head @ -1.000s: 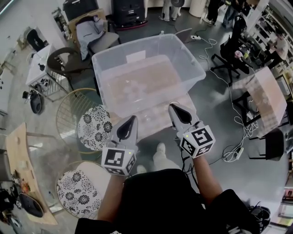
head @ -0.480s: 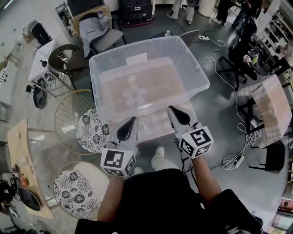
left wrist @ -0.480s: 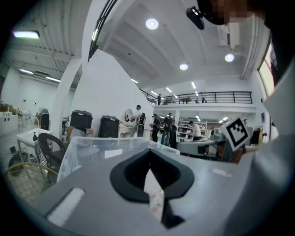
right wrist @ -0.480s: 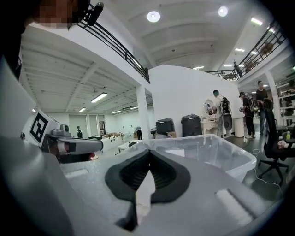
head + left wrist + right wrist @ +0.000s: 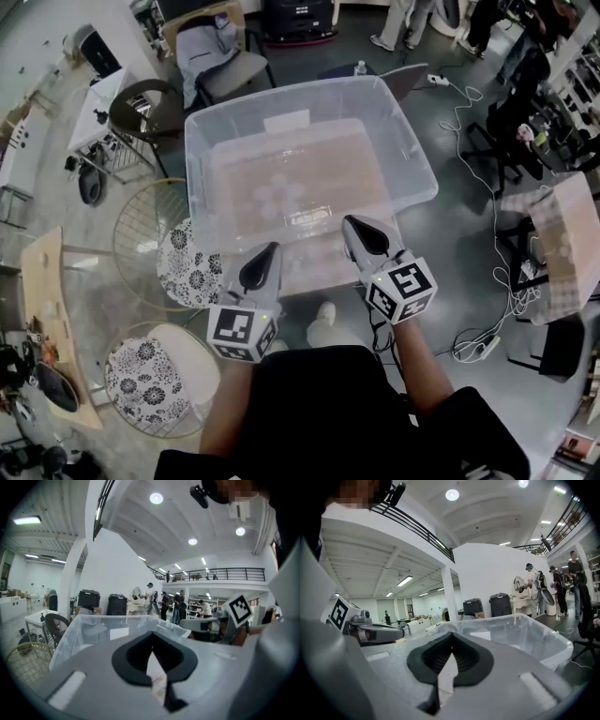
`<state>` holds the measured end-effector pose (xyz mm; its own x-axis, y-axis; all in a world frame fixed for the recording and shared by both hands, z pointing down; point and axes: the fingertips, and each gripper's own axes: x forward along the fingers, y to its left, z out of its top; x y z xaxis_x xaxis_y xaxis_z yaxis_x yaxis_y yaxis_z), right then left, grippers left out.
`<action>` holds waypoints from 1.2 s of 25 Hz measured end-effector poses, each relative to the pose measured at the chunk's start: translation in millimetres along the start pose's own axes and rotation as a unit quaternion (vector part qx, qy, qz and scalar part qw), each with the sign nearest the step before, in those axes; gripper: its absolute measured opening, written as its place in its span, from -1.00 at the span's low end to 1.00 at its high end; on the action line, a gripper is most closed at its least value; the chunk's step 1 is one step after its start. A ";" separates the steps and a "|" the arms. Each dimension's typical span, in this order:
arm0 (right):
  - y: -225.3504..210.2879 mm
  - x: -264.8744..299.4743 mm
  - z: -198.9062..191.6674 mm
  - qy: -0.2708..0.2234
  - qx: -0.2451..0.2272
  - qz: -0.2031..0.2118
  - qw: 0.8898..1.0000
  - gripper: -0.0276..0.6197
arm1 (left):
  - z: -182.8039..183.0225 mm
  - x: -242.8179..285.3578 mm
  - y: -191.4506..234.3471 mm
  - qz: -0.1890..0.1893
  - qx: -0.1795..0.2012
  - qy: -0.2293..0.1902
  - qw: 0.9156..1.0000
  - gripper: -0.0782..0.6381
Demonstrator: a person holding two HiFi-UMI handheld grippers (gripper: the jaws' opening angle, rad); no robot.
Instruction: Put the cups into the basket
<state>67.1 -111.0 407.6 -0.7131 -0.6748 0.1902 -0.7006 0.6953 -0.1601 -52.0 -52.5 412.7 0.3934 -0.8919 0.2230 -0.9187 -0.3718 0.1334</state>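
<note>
A large clear plastic bin (image 5: 309, 94) stands on a low table just ahead of me, and its rim shows in the left gripper view (image 5: 93, 620) and the right gripper view (image 5: 525, 625). Several faint pale round shapes (image 5: 277, 197) show through its floor; I cannot tell whether they are cups. My left gripper (image 5: 268, 249) (image 5: 151, 635) hangs at the bin's near edge, shut and holding nothing. My right gripper (image 5: 352, 225) (image 5: 451, 635) is beside it at the same edge, also shut and holding nothing. Both point roughly level toward the bin.
Two stools with flowered cushions (image 5: 187, 264) (image 5: 157, 384) and a round wire chair (image 5: 141, 225) stand to the left. A wooden table (image 5: 42, 300) is at the far left. Cables (image 5: 487, 234) run over the floor at the right. Chairs and people are beyond the bin.
Both grippers have moved a little toward the bin, which now sits more centred and closer in the head view. The jaws stay shut.
</note>
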 end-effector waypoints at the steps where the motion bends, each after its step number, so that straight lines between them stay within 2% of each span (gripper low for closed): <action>1: -2.3 2.1 0.5 0.001 0.000 0.004 1.000 -0.91 | -2.9 2.1 -0.3 0.002 -0.001 0.004 1.000 -0.77; 6: -10.6 11.0 0.4 0.003 0.001 0.023 1.000 -0.91 | -24.3 9.6 -8.6 -0.001 -0.009 0.021 1.000 -0.77; 9: -14.5 15.5 -1.0 0.006 0.004 0.028 1.000 -0.91 | -50.0 14.4 -15.1 -0.006 -0.009 0.062 0.998 -0.77; 14: -13.7 22.0 -1.4 0.007 0.007 0.031 0.999 -0.91 | -93.3 21.1 -23.8 -0.035 0.008 0.140 0.990 -0.77; 20: -13.5 25.8 -0.4 0.012 0.003 0.016 1.000 -0.91 | -128.5 29.2 -22.4 -0.062 0.027 0.193 0.979 -0.76; 24: -16.2 28.9 -1.6 0.018 0.005 0.001 1.000 -0.91 | -165.2 38.4 -19.9 -0.097 0.018 0.242 0.965 -0.63; 27: -18.5 32.5 -6.1 0.027 0.007 -0.008 1.000 -0.91 | -203.4 44.7 -18.9 -0.120 0.005 0.288 0.950 -0.47; 30: -17.7 36.5 -11.5 0.036 0.009 -0.011 0.999 -0.91 | -245.5 49.4 -15.2 -0.127 0.025 0.336 0.933 -0.36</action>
<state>53.7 -145.1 428.5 -0.6937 -0.6704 0.2634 -0.7176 0.6748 -0.1725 -9.7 -27.8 658.8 0.5165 -0.4170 0.7479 -0.7870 -0.5753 0.2227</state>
